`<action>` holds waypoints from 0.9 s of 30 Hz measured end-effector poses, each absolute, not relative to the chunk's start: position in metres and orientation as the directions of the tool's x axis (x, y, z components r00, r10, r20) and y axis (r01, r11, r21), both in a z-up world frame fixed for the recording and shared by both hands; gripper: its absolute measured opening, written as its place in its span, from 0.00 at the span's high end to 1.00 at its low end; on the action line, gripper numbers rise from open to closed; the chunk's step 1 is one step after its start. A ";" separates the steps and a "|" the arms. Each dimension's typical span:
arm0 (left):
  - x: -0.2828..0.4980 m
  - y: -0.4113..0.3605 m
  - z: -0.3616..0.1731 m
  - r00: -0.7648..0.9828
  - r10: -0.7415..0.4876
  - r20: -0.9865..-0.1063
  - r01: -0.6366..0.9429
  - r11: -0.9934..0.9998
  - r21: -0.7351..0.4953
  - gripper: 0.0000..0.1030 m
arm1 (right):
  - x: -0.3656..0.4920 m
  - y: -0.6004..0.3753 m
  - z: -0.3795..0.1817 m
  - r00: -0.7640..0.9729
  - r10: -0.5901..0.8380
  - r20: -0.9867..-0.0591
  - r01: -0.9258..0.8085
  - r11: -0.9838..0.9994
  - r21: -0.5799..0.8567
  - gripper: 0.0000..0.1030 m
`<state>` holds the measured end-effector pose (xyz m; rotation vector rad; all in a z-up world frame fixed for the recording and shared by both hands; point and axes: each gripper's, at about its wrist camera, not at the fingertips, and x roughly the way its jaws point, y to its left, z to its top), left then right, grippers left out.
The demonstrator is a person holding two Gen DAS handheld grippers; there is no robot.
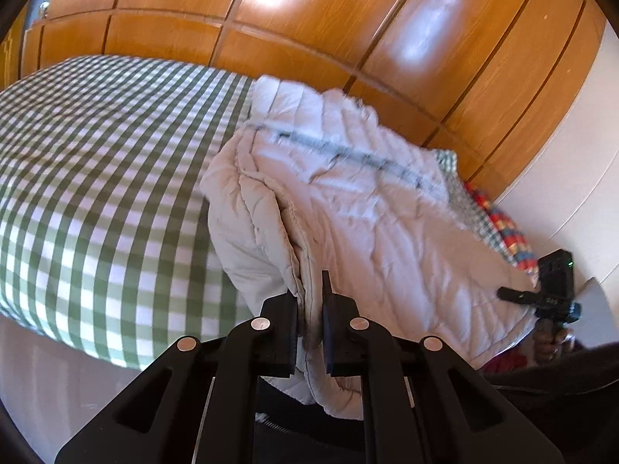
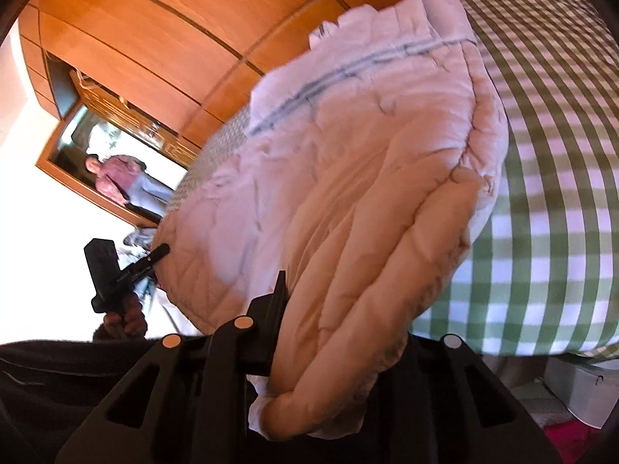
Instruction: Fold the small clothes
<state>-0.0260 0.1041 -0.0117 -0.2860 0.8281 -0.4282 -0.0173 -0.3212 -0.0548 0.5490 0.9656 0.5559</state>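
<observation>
A pale pink quilted puffer jacket (image 1: 359, 201) with a dark zip line hangs stretched between both grippers over the bed. My left gripper (image 1: 311, 301) is shut on the jacket's edge; the cloth runs down between the two black fingers. In the right wrist view the jacket (image 2: 348, 162) fills the middle. My right gripper (image 2: 309, 309) is shut on a thick fold of it; only the left finger (image 2: 276, 301) shows, the other is hidden under the cloth. The right gripper also shows in the left wrist view (image 1: 541, 290), and the left gripper in the right wrist view (image 2: 127, 270).
A bed with a green and white checked cover (image 1: 96, 178) lies under the jacket, also in the right wrist view (image 2: 553, 154). Wooden wardrobe doors (image 1: 309, 11) stand behind it. A multicoloured cloth (image 1: 506, 228) lies at the bed's right edge. A mirror (image 2: 116, 170) hangs on the wall.
</observation>
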 end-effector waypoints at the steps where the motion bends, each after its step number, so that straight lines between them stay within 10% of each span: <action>1: -0.025 0.103 -0.008 0.603 -0.478 -0.639 0.259 0.875 -0.410 0.92 | -0.016 -0.320 -0.053 0.459 0.660 -0.594 -0.196 0.728 0.657 0.79; 27: 0.110 0.073 0.063 0.670 -0.528 -0.521 0.285 0.832 -0.477 0.92 | 0.069 -0.343 0.024 0.621 0.639 -0.454 -0.207 0.692 0.692 0.81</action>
